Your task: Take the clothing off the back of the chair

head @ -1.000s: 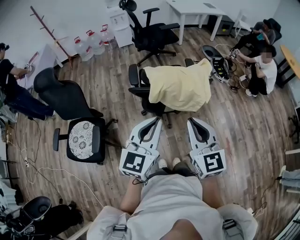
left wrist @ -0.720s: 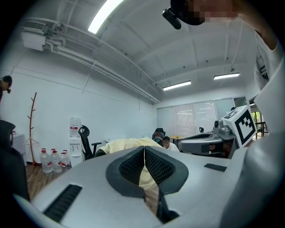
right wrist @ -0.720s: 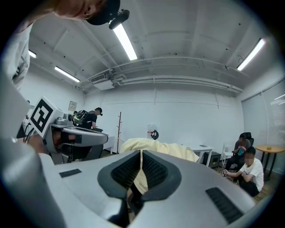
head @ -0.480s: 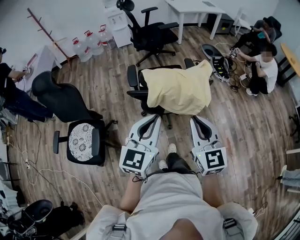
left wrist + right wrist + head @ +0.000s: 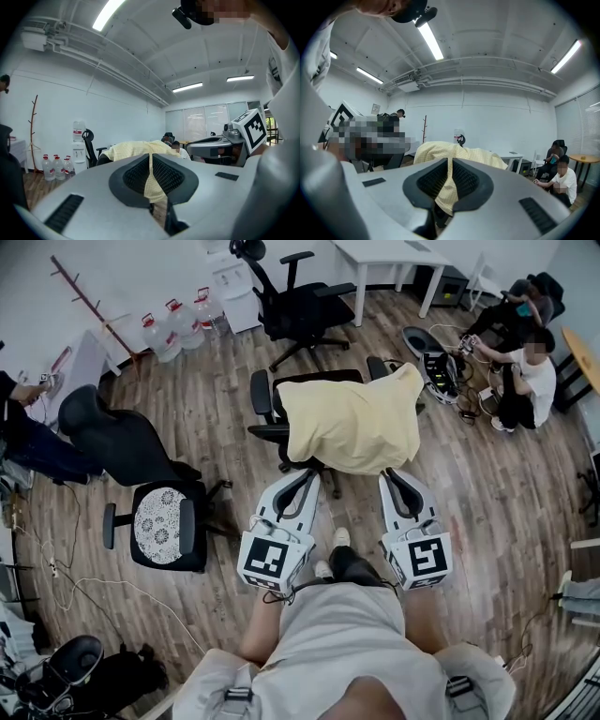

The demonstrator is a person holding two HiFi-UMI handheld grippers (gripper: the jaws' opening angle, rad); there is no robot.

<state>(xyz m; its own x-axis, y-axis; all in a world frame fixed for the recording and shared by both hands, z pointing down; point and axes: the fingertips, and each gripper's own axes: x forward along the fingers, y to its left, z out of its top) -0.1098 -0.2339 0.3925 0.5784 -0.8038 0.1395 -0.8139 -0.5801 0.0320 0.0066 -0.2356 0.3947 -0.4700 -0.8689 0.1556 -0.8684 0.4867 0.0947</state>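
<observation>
Yellow clothing point(image 5: 352, 423) drapes the chair point(image 5: 262, 393) back. Both pressed together, empty, near its hem: left hand-held gripper point(image 5: 315, 478), right hand-held gripper point(image 5: 387, 478).

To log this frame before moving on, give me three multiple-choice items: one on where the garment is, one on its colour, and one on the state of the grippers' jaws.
1. Where on the black office chair is the garment?
A wrapped round the wheeled base
B draped over the backrest
C rolled up on the seat

2. What colour is the garment?
A pale yellow
B red
C dark blue

3. How do the left gripper and right gripper stand?
A both wide open
B left shut on the garment
C both shut, holding nothing

Answers:
1 B: in the head view the cloth hangs over the backrest.
2 A: it shows pale yellow in all three views.
3 C: each gripper view shows its jaws together, with the garment farther off behind them.
</observation>
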